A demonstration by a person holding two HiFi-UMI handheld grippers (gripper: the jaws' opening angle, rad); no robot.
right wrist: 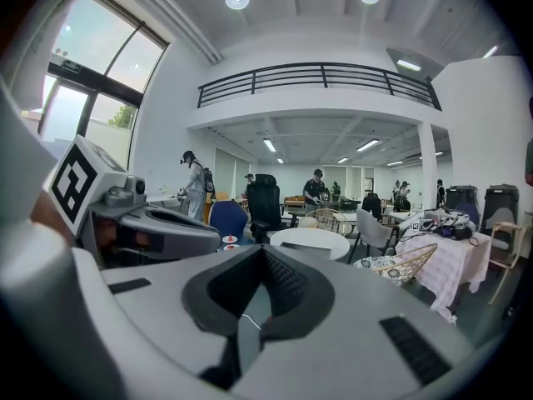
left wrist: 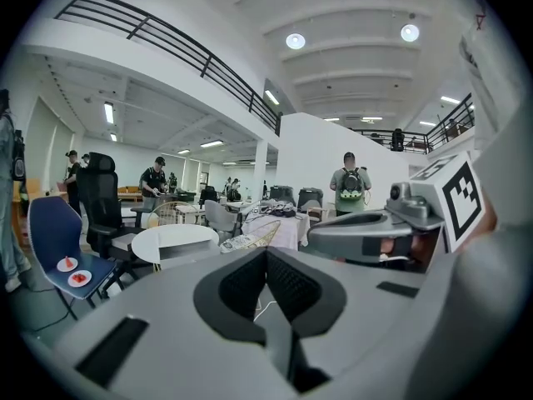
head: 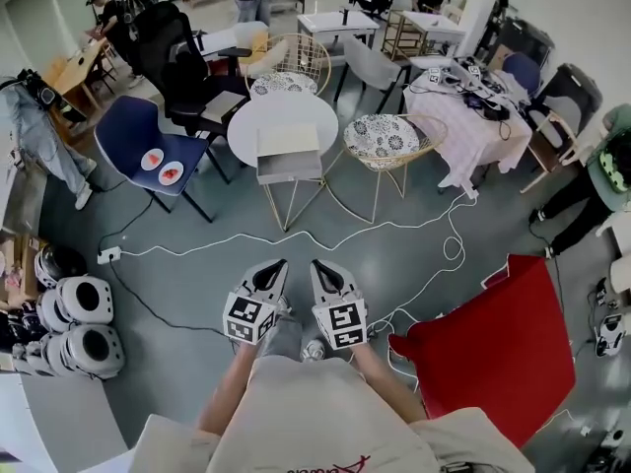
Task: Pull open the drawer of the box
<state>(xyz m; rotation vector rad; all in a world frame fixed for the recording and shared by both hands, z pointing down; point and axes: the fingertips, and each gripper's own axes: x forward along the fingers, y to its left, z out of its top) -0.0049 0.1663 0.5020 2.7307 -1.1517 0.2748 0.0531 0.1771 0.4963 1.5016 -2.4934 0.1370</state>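
Observation:
A small box (head: 288, 153) with a cream top and a grey front stands at the near edge of a round white table (head: 281, 109), far ahead of me. Whether its drawer is out at all I cannot tell. Both grippers are held close to my body, side by side over the floor and well short of the table. My left gripper (head: 274, 266) and right gripper (head: 320, 266) both have their jaws together with nothing between them. The table and box show small in the left gripper view (left wrist: 185, 248) and the right gripper view (right wrist: 304, 245).
Two wire chairs with patterned cushions (head: 385, 136) (head: 286, 79) flank the table, and a blue chair (head: 153, 151) and a black office chair (head: 192, 77) stand left of it. A white cable (head: 296, 239) crosses the floor between me and the table. A red board (head: 493, 348) lies at my right, white helmets (head: 74, 323) at my left.

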